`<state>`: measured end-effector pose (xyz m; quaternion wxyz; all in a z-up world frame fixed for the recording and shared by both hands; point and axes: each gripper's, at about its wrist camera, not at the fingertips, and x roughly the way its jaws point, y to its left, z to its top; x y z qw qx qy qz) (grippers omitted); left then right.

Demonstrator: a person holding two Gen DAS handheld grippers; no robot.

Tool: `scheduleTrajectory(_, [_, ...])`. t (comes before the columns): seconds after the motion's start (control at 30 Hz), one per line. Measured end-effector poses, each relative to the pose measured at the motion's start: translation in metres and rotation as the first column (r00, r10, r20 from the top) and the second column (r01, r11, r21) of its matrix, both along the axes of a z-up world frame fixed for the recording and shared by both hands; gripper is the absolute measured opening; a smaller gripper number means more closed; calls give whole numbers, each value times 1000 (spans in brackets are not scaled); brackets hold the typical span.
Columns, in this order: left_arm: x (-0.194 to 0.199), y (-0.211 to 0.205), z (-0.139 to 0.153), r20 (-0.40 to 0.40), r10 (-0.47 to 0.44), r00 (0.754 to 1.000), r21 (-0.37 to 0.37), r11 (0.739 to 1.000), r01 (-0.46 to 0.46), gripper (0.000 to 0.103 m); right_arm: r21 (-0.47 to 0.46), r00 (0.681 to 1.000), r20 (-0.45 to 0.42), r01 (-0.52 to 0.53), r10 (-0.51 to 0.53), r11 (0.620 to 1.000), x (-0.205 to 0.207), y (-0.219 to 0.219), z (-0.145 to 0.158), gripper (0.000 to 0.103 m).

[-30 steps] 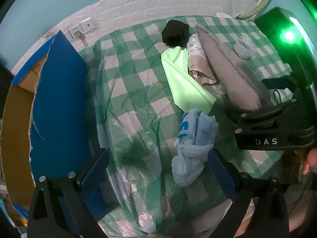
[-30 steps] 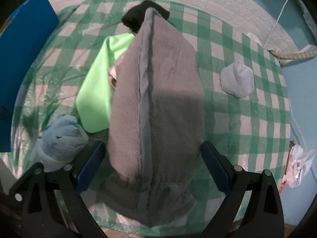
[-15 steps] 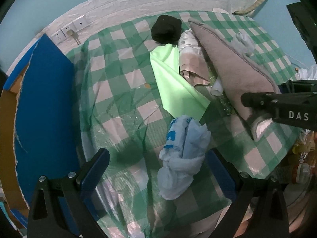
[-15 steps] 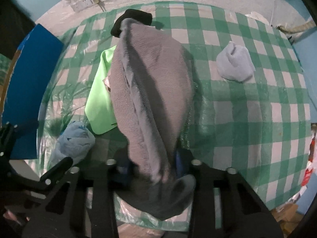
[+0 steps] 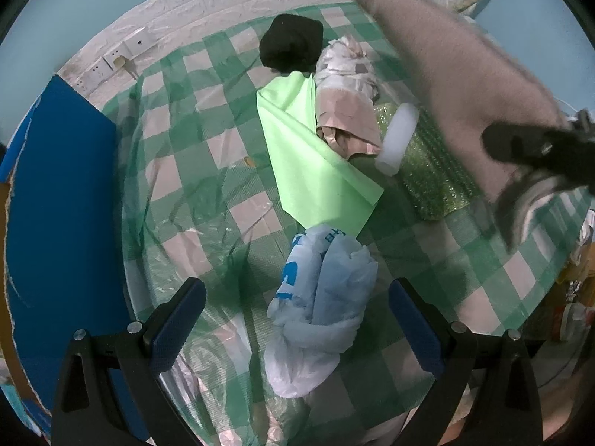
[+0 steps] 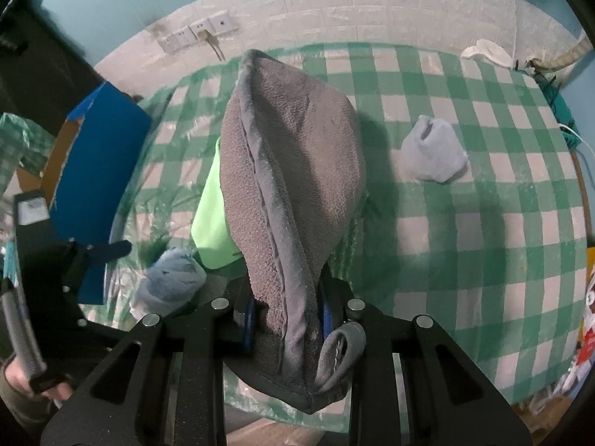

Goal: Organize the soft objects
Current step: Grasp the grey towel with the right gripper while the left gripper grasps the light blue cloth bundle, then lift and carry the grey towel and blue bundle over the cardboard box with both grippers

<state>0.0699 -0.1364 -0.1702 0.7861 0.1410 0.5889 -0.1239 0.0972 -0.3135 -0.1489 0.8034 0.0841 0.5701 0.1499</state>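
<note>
My right gripper [image 6: 288, 316] is shut on a grey towel [image 6: 293, 171] and holds it lifted above the green checked table [image 6: 483, 260]; the towel also shows in the left wrist view [image 5: 457, 81]. My left gripper [image 5: 297, 319] is open and empty, with a knotted pale blue plastic bag [image 5: 319, 308] lying between its fingers on the table. A light green cloth [image 5: 305, 156], a black bundle [image 5: 292, 42], a beige and silver bag [image 5: 347, 93] and a white roll [image 5: 396, 137] on green bubble wrap [image 5: 435, 171] lie behind it.
A blue board [image 5: 55, 200] stands along the table's left edge. A pale blue cloth lump [image 6: 433, 154] lies at the right of the table. Wall sockets [image 6: 200, 33] are at the back. Clutter [image 5: 572, 290] sits beyond the right edge.
My right gripper shut on the grey towel and lifted it off the pile, which uncovered the white roll and bubble wrap. My left gripper moved closer to the blue bag.
</note>
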Motion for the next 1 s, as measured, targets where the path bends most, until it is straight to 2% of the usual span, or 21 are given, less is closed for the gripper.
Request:
scheduleTrajectory(0.03, [1, 0, -1, -3, 3, 1000, -1, 1000, -3, 89, 3, 1000, 4, 2, -2, 1000, -2, -2, 2, 25])
scheduleTrajectory(0.1, [2, 0, -2, -12, 8, 1000, -9, 1000, -8, 70, 7, 1000, 11, 9, -10, 1000, 0, -4, 3, 25])
scheduleTrajectory(0.17, [4, 0, -4, -31, 16, 999, -10, 1000, -17, 62, 10, 1000, 16, 16, -16, 1000, -2, -10, 7, 25])
scheduleTrajectory(0.23, [5, 1, -6, -35, 24, 999, -8, 1000, -24, 47, 14, 1000, 17, 22, -22, 1000, -3, -14, 8, 25])
scheduleTrajectory(0.27, [4, 2, -5, -26, 27, 999, -8, 1000, -27, 45, 15, 1000, 18, 24, -25, 1000, -3, -15, 8, 25])
scheduleTrajectory(0.47, [1, 4, 7, 32, 29, 999, -44, 999, -28, 41, 16, 999, 40, 29, -30, 999, -5, -20, 17, 25])
scheduleTrajectory(1.0, [-22, 13, 66, 139, 59, 988, -88, 995, -47, 41, 9, 994, 108, 25, -26, 1000, -15, -20, 50, 25])
